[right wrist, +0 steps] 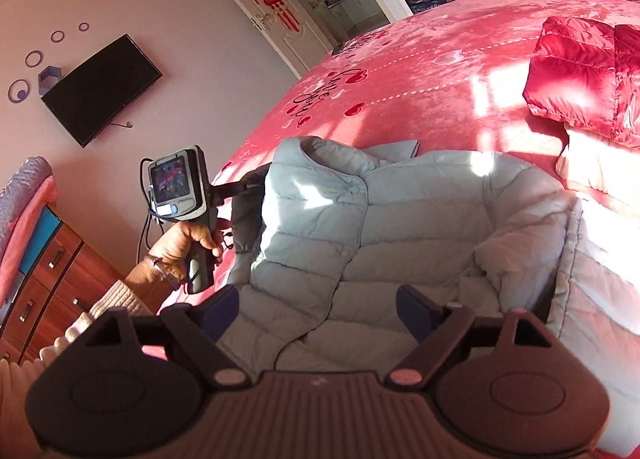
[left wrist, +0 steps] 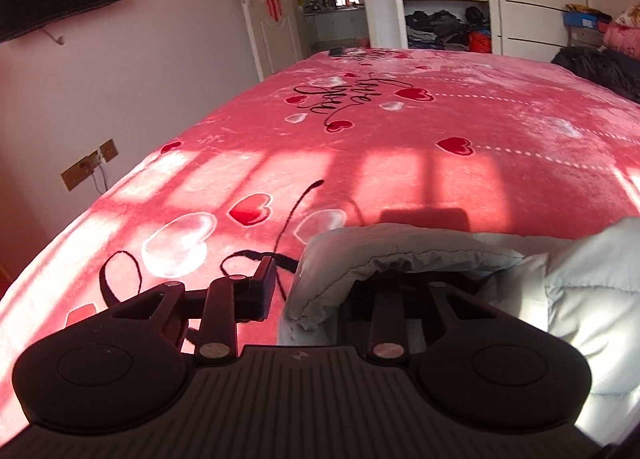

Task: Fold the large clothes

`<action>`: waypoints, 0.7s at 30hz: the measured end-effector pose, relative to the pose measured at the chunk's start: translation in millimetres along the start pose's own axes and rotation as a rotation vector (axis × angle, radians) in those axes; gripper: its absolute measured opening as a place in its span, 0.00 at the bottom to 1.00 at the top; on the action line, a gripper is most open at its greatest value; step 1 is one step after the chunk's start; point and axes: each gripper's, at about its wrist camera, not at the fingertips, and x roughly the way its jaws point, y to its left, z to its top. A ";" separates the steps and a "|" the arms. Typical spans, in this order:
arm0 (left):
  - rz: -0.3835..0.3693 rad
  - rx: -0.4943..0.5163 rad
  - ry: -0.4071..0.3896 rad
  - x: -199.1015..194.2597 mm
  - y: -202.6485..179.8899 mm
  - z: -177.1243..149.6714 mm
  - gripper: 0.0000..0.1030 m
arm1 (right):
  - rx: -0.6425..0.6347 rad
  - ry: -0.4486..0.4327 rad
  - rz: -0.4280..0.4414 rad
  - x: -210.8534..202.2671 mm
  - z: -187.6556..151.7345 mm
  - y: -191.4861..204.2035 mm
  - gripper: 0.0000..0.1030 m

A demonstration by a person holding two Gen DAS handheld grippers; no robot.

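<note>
Lying on the bed: pale blue puffer jacket (right wrist: 400, 211), spread flat near the close edge of the pink heart-print blanket (left wrist: 400, 131), collar toward 11 o'clock in the right wrist view.
Left tongs (left wrist: 328, 291): partly closed at the jacket's edge; one finger (left wrist: 264, 291) bare and just beside the fabric, the other buried under a rolled fold; cannot tell whether actually clamped on it.
Left hand (right wrist: 180, 247): wrapped round the handle, at 9 o'clock of the jacket, knit sleeve behind it.
Right tongs (right wrist: 320, 311): spread wide above the jacket's lower panels, nothing pinched between.
In the way: thin black cord (left wrist: 288, 219) looping over the blanket at 11 o'clock of the left tongs, touching the jacket's edge.
Neighbour on the bed: red puffer jacket (right wrist: 572, 75), folded, at 2 o'clock, well apart from the blue one.
Far corner of the bed: dark garments (left wrist: 592, 67) heaped at 2 o'clock.
Beyond the bed: open wardrobe (left wrist: 444, 31) stuffed with clothes at 12 o'clock; wall television (right wrist: 102, 89) at 10 o'clock; wooden dresser (right wrist: 48, 279) at 9 o'clock.
</note>
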 end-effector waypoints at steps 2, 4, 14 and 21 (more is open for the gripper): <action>0.065 -0.098 -0.009 -0.6 26.5 0.8 0.33 | -0.009 -0.007 -0.008 4.1 0.7 -2.6 0.84; 0.128 -0.242 -0.005 -2.8 64.0 -1.4 0.33 | -0.018 -0.010 -0.015 7.6 1.2 -4.6 0.85; 0.254 -0.703 0.179 -2.0 192.8 -67.1 0.40 | -0.042 0.005 -0.063 42.5 10.5 -10.9 0.87; 0.241 -0.857 0.176 -21.0 224.8 -96.7 0.78 | -0.045 0.005 -0.176 46.7 14.9 -15.6 0.88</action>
